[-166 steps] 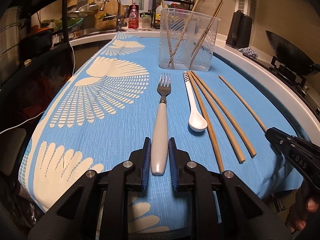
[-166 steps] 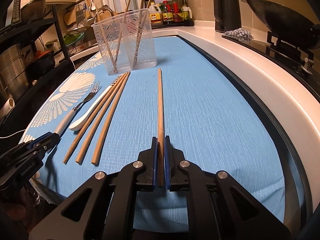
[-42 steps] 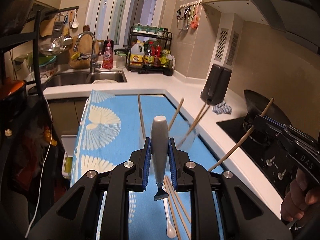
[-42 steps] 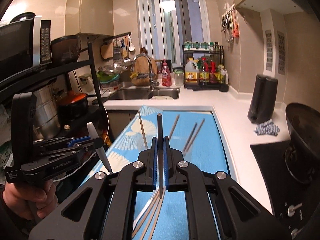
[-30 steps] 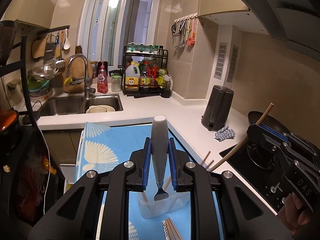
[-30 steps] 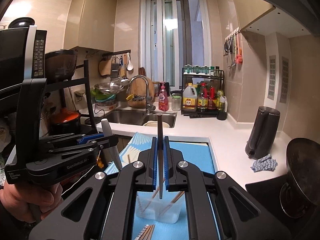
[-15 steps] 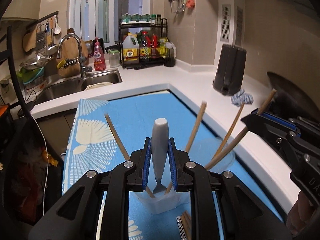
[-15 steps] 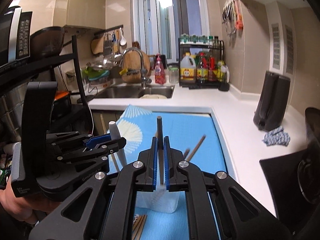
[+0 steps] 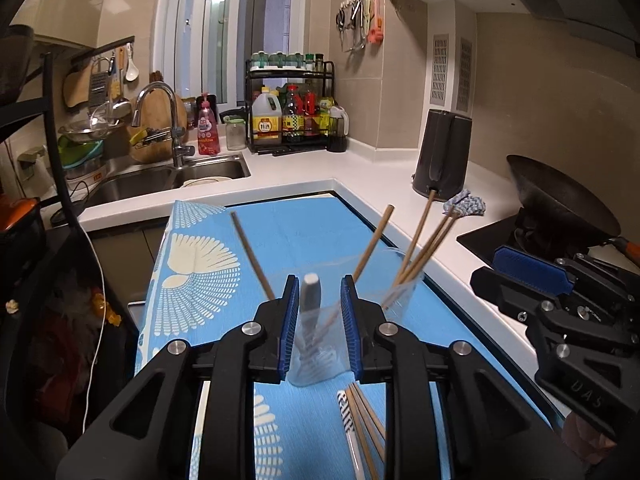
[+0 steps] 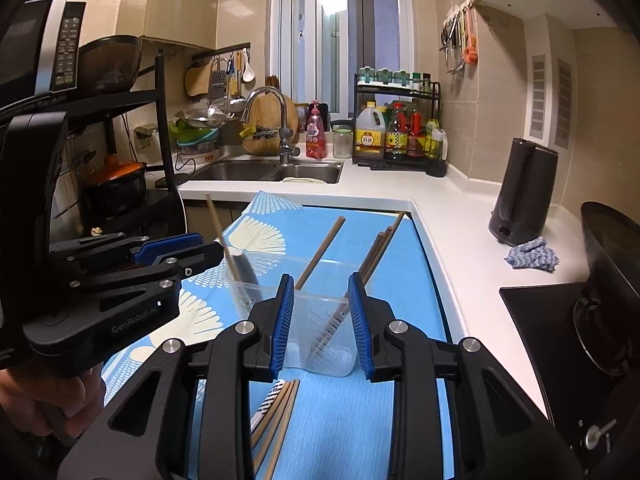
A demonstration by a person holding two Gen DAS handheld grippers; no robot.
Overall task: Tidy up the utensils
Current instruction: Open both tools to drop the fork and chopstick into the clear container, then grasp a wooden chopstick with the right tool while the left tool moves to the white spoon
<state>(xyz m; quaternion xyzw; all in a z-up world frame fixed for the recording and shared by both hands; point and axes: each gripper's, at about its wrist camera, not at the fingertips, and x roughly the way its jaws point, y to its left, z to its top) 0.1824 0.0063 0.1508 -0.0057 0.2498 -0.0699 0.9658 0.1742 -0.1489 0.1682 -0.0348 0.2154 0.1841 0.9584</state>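
Observation:
A clear plastic holder [image 10: 316, 320] stands on the blue patterned cloth [image 10: 360, 420] and holds several wooden chopsticks [image 10: 320, 254]. The white-handled fork [image 9: 311, 294] stands in the holder, handle up, between my left gripper's fingers without touching them. My left gripper [image 9: 319, 328] is open just above the holder [image 9: 320, 360]. My right gripper [image 10: 322, 328] is open and empty over the holder's right side. A white spoon [image 9: 347, 416] and three chopsticks [image 9: 366, 420] lie on the cloth in front of the holder.
A black kettle [image 10: 522, 196] and a blue rag [image 10: 532, 258] sit on the white counter at the right. A black wok [image 9: 560, 208] rests on the stove. The sink [image 10: 272, 170], a bottle rack [image 10: 400, 132] and a black shelf [image 10: 100, 160] lie behind and left.
Both grippers have opened. The fork has dropped from my left gripper into the holder, and the chopstick from my right gripper now stands in the holder.

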